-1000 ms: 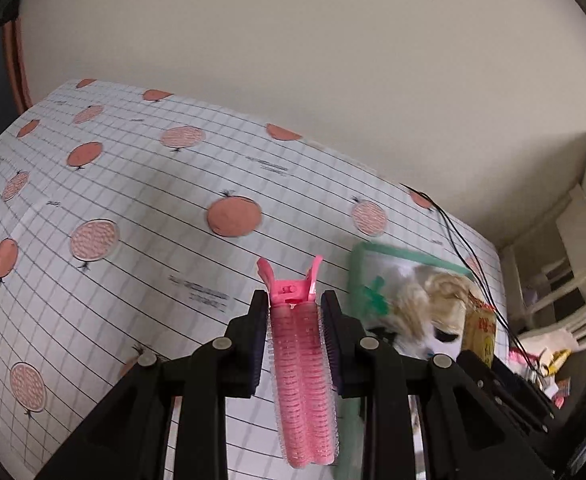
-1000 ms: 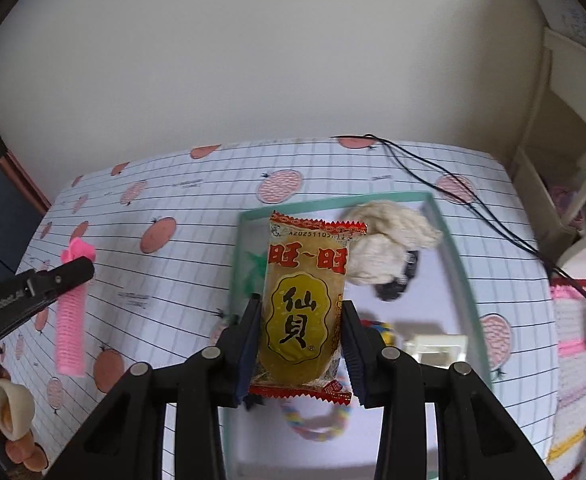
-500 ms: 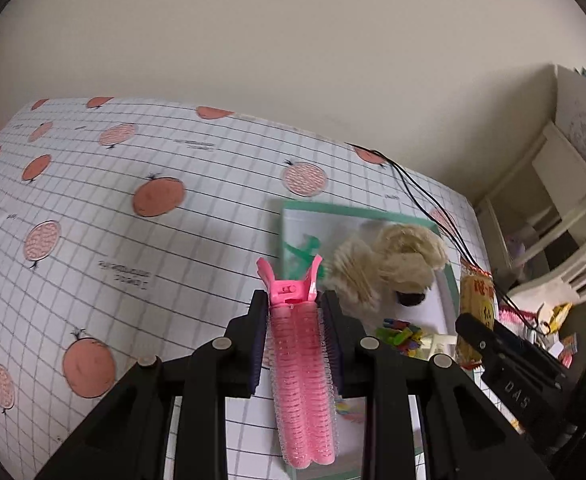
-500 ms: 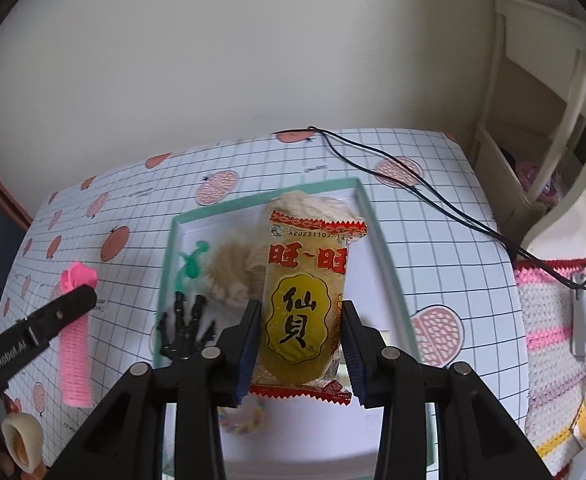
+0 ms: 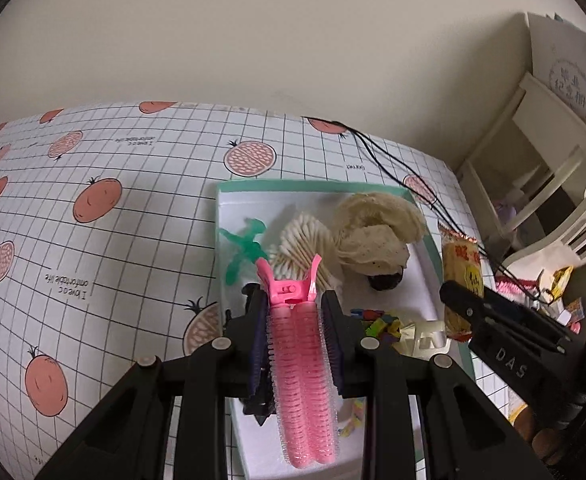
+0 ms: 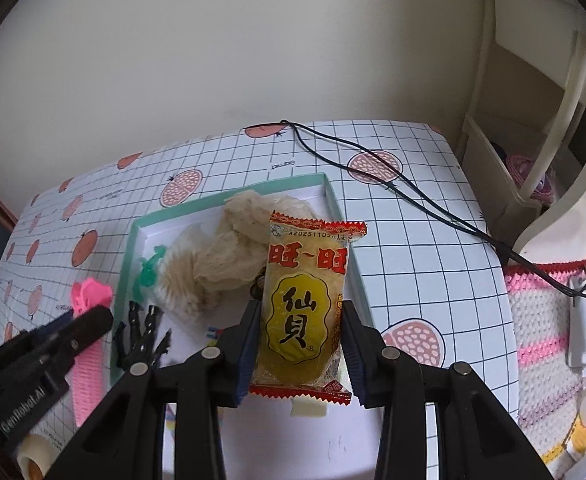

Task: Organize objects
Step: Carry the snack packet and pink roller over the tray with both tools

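My left gripper (image 5: 293, 312) is shut on a pink hair-roller clip (image 5: 301, 364), held above the near left part of a green-rimmed white tray (image 5: 317, 186). My right gripper (image 6: 301, 320) is shut on a yellow snack packet (image 6: 305, 304) with a red serrated edge, above the tray's (image 6: 229, 196) right side. In the right wrist view the left gripper (image 6: 89, 320) and its pink clip (image 6: 87, 376) show at the lower left. From the left wrist view, the packet (image 5: 461, 280) and the right gripper (image 5: 461, 296) appear at the tray's right rim.
The tray holds a beige cloth bundle (image 5: 377, 232), cotton swabs (image 5: 305, 248), a green plastic piece (image 5: 245, 252), a black claw clip (image 6: 141, 336) and colourful small bits (image 5: 377, 320). A black cable (image 6: 393, 192) crosses the fruit-print tablecloth (image 5: 93, 200). A cream shelf (image 6: 533, 120) stands at the right.
Both grippers have moved over the tray with their loads still held. The left one came from above the bare tablecloth; the right one shifted toward the tray's right side.
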Demonstrator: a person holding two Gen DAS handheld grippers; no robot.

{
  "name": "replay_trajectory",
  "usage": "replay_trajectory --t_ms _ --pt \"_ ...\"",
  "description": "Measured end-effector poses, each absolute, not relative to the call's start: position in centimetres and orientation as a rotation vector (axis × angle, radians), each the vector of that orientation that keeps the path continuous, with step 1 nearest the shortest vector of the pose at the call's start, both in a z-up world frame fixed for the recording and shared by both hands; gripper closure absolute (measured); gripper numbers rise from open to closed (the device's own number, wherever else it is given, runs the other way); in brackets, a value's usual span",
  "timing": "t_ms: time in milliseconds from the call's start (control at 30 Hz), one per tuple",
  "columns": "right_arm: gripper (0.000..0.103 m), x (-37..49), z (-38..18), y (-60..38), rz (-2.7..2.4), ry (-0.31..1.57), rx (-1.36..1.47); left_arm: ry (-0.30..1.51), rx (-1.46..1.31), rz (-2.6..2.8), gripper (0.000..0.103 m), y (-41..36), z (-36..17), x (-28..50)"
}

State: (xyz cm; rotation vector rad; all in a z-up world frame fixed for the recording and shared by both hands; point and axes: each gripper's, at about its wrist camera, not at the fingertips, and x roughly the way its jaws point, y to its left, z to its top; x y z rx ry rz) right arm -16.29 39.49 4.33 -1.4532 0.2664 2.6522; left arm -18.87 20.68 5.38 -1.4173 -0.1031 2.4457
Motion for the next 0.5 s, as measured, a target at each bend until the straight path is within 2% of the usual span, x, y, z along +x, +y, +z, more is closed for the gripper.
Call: replay_trajectory --t_ms 500 --pt "0.062 -17.5 2.8 40.2 2.625 0.293 -1.422 -0.092 -1.428 2.413 0.075 23.0 3.4 -19.6"
